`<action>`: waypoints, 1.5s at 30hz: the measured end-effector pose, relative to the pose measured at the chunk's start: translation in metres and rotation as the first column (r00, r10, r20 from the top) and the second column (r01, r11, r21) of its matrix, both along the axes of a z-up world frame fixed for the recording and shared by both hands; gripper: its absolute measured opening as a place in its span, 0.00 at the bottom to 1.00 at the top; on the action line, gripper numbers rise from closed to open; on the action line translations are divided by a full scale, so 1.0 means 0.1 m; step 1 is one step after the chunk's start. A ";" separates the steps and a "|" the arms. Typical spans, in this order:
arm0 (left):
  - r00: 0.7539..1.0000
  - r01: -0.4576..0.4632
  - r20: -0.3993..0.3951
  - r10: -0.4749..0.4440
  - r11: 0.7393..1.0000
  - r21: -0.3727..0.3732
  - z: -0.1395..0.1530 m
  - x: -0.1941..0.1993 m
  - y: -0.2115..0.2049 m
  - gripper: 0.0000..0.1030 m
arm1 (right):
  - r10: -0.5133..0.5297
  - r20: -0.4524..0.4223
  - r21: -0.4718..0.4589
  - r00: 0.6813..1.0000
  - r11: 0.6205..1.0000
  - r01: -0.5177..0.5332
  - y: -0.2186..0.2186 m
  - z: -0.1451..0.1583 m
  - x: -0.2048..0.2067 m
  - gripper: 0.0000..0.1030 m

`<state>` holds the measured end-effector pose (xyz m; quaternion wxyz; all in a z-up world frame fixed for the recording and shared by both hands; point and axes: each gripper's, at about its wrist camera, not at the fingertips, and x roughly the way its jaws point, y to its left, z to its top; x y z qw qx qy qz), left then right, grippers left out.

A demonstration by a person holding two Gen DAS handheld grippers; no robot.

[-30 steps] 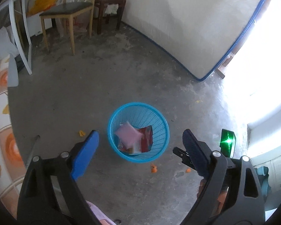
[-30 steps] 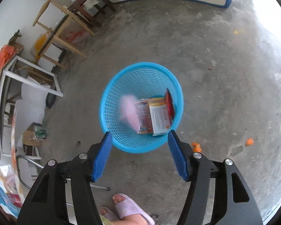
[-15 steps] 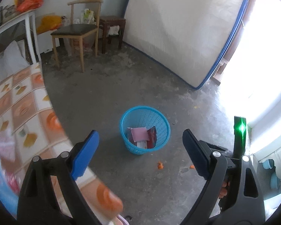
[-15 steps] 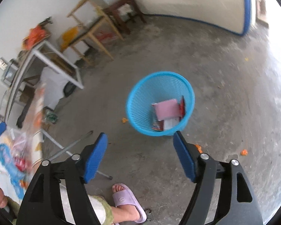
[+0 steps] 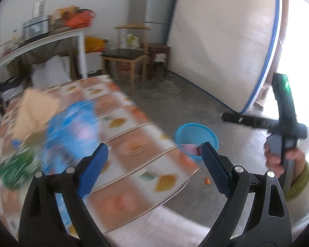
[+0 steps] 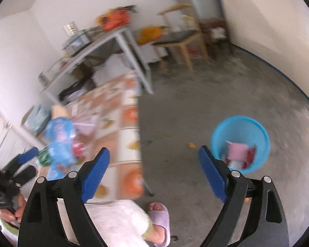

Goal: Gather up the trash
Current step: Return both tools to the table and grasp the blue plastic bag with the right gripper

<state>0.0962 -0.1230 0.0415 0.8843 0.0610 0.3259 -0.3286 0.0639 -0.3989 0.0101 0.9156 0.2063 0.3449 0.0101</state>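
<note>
One blue basket (image 6: 255,127) holding wrappers.

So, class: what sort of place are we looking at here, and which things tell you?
Probably a room in a home, used partly for storage: a refrigerator in the corner, a mattress leaning against the wall, and a wooden chair on the bare concrete floor.

One basket (image 6: 245,131), one chair (image 5: 131,57), two tables (image 5: 134,142)

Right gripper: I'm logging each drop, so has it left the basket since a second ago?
Yes. The right gripper, jaws opening and empty, has swung up and left; the blue basket now sits to its right.
</note>
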 end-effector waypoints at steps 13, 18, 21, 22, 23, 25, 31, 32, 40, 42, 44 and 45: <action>0.965 -0.260 -0.050 0.258 0.964 -0.056 -0.58 -0.13 1.27 0.85 | 0.373 0.043 -0.060 0.927 0.927 -0.370 1.70 0.55 0.97 0.87; 0.961 -0.274 -0.045 0.271 0.958 -0.081 -0.67 -0.12 1.36 0.85 | 0.401 -0.040 -0.141 0.915 0.904 -0.403 2.19 0.45 1.46 0.87; 0.961 -0.276 -0.049 0.272 0.955 -0.110 -0.69 -0.10 1.41 0.85 | 0.372 -0.109 -0.168 0.922 0.907 -0.386 2.30 0.31 1.64 0.87; 0.961 -0.278 -0.052 0.273 0.954 -0.117 -0.70 -0.10 1.41 0.85 | 0.362 -0.122 -0.158 0.924 0.912 -0.378 2.30 0.27 1.68 0.87; 0.960 -0.280 -0.055 0.275 0.952 -0.122 -0.71 -0.09 1.43 0.85 | 0.354 -0.131 -0.149 0.926 0.917 -0.371 2.29 0.24 1.69 0.86; 0.959 -0.282 -0.066 0.276 0.951 -0.127 -0.75 -0.06 1.44 0.85 | 0.341 -0.145 -0.147 0.929 0.921 -0.361 2.30 0.20 1.69 0.77; 0.951 -0.306 -0.107 0.292 0.939 -0.157 -0.86 0.01 1.53 0.85 | 0.308 -0.175 -0.175 0.935 0.925 -0.337 2.30 0.18 1.64 0.48; 0.950 -0.306 -0.111 0.291 0.938 -0.164 -0.87 0.01 1.54 0.85 | 0.307 -0.175 -0.177 0.936 0.925 -0.336 2.30 0.18 1.61 0.43; 0.950 -0.307 -0.116 0.291 0.938 -0.161 -0.92 0.02 1.55 0.85 | 0.303 -0.154 -0.167 0.941 0.930 -0.327 2.29 0.24 1.44 0.09; 0.951 -0.304 -0.106 0.290 0.939 -0.158 -0.92 0.01 1.53 0.85 | 0.307 -0.139 -0.164 0.942 0.930 -0.328 2.29 0.28 1.38 0.06; 0.952 -0.303 -0.101 0.289 0.940 -0.158 -0.91 0.00 1.53 0.85 | 0.311 -0.124 -0.172 0.942 0.929 -0.329 2.31 0.32 1.33 0.05; 0.952 -0.302 -0.098 0.290 0.940 -0.157 -0.91 0.00 1.53 0.85 | 0.317 -0.111 -0.177 0.942 0.926 -0.332 2.33 0.35 1.29 0.04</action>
